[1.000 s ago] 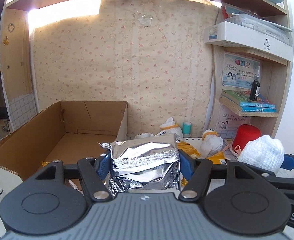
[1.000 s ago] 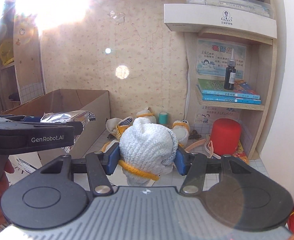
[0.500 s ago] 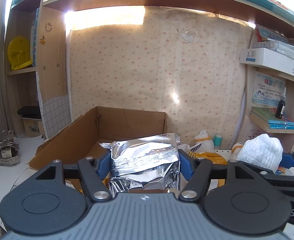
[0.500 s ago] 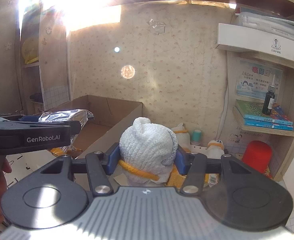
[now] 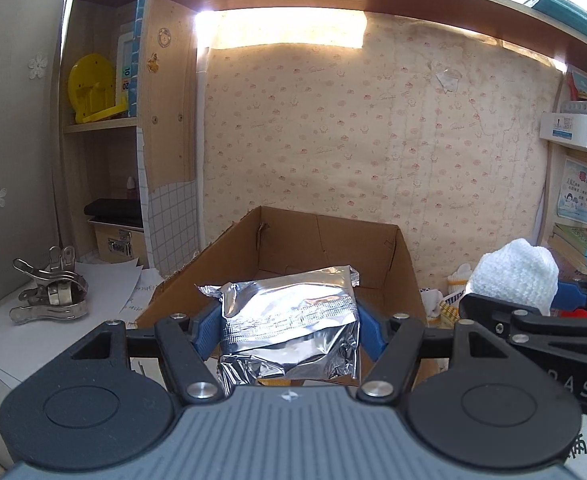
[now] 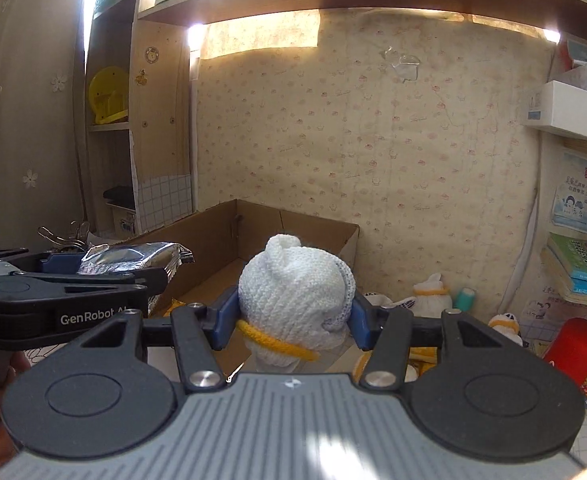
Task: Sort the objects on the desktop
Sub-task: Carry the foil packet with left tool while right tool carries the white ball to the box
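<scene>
Foil pouch [image 5: 289,320] pinched in left tongs [image 5: 289,330]; white knitted bundle [image 6: 295,300] pinched in right tongs [image 6: 289,318]; both before cardboard box [image 5: 329,240].

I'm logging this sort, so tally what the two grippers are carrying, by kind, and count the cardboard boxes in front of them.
Silver foil packets, in the left gripper: 1
White knitted bundles, in the right gripper: 1
Cardboard boxes: 1
Total: 3

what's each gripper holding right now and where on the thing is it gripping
The left gripper clamps the silver foil packet by its two side edges. The right gripper squeezes the white knitted bundle across its middle, above the yellow band.
</scene>
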Tool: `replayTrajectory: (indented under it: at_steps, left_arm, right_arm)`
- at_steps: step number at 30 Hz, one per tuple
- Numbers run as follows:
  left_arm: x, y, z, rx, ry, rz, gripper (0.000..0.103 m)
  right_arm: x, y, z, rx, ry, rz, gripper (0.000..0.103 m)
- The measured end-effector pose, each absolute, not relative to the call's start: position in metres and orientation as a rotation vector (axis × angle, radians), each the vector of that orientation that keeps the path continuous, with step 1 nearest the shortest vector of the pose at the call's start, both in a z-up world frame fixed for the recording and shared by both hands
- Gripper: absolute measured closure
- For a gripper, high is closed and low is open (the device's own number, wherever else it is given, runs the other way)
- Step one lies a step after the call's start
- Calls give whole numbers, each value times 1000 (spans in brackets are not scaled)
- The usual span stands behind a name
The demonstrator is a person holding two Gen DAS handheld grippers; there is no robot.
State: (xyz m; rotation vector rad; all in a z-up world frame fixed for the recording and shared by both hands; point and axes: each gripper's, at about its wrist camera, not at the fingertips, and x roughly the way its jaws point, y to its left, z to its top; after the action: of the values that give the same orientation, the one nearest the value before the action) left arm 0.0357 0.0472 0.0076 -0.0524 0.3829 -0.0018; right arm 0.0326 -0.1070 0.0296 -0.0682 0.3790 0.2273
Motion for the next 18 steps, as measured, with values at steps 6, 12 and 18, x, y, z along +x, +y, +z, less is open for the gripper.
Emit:
replayTrajectory:
  at_steps: [6, 12, 18]
  left_arm:
    - [41, 63, 4, -63, 394, 19, 33]
    - [48, 75, -1, -74, 406, 33, 33]
    - [57, 83, -4, -81, 421, 34, 33]
  right_arm:
    - [45, -91, 28, -82, 391, 254, 48]
    - [59, -81, 24, -94, 413, 264, 48]
    - [83, -77, 17, -89, 435, 285, 48]
